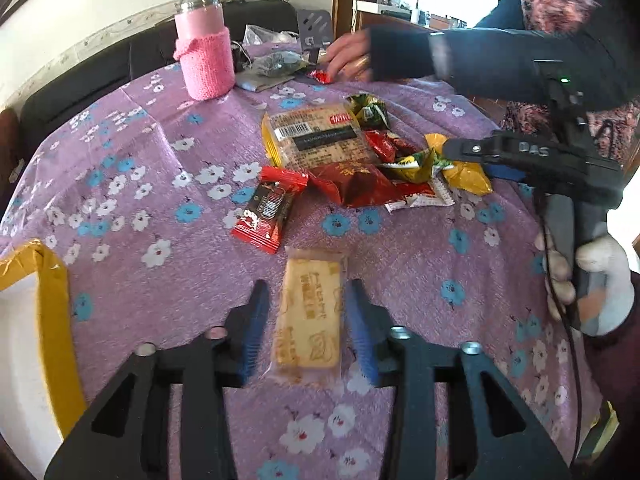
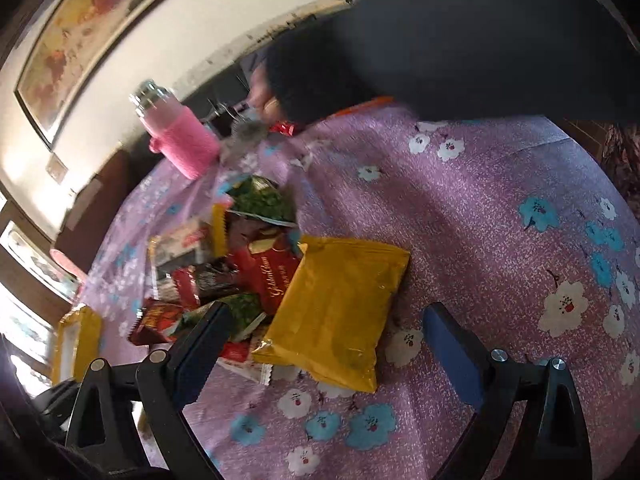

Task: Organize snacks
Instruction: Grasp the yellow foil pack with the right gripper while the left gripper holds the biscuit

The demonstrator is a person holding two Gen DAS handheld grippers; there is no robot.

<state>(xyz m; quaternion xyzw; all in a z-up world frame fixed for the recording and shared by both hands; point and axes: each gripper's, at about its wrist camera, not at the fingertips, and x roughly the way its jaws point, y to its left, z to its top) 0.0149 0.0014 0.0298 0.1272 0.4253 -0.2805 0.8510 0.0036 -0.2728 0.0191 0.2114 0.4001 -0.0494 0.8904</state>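
A pale biscuit packet (image 1: pixel 310 316) lies on the purple flowered tablecloth (image 1: pixel 160 160) between the fingers of my open left gripper (image 1: pixel 308 292), which do not touch it. A red and black snack packet (image 1: pixel 269 206) lies just beyond it. A heap of snack packets (image 1: pixel 352 148) sits mid-table. My right gripper (image 2: pixel 326 316) is open over a yellow packet (image 2: pixel 338 312) at the heap's edge; it also shows in the left wrist view (image 1: pixel 460 148), beside the same yellow packet (image 1: pixel 466 176).
A yellow-rimmed white box (image 1: pixel 44 300) stands at the left table edge and also shows in the right wrist view (image 2: pixel 76 340). A pink bottle (image 1: pixel 204 48) stands at the back. Another person's hand (image 1: pixel 348 56) reaches over a small red packet (image 1: pixel 320 76) at the far side.
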